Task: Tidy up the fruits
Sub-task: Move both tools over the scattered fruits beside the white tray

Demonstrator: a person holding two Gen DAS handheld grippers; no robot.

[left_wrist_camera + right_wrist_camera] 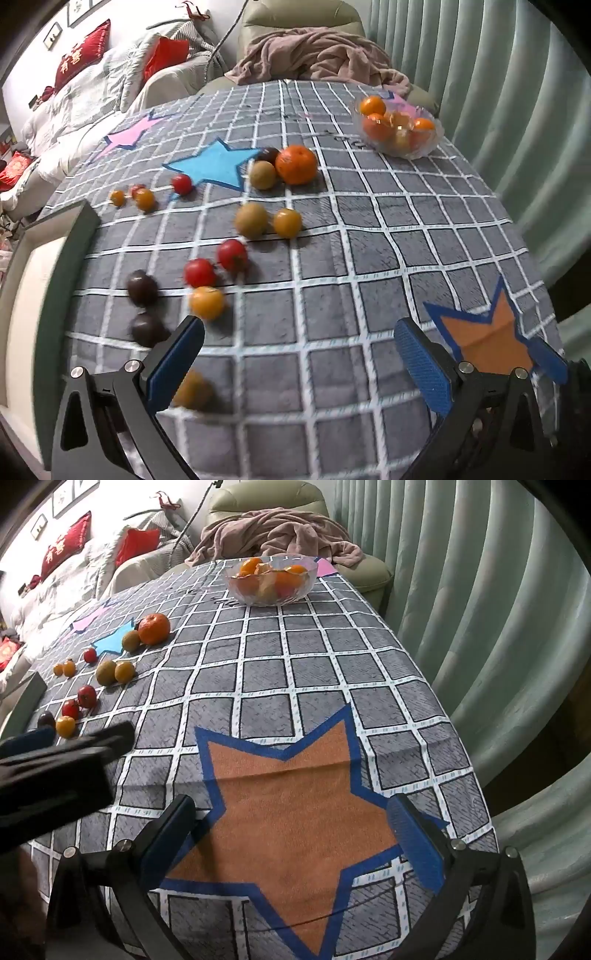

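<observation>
Several small fruits lie loose on the grey checked tablecloth (369,236): red tomatoes (199,272), a yellow one (207,302), dark plums (142,288), brownish fruits (251,220) and a large mandarin (296,164). A glass bowl (424,147) at the far right holds mandarins (373,105). My left gripper (299,339) hangs open over the cloth, its left finger just beside the yellow tomato, nothing between the pads. My right gripper (291,812) stands open above an orange star patch (288,805). The bowl (236,587) and the loose fruits (154,628) show far off in the right wrist view.
A dark-framed board (79,229) lies at the table's left edge. Blue (218,166) and pink (129,134) star patches mark the cloth. An armchair with a pink blanket (317,55) stands behind the table, a curtain (517,110) to the right. The left gripper's body (55,771) intrudes at left.
</observation>
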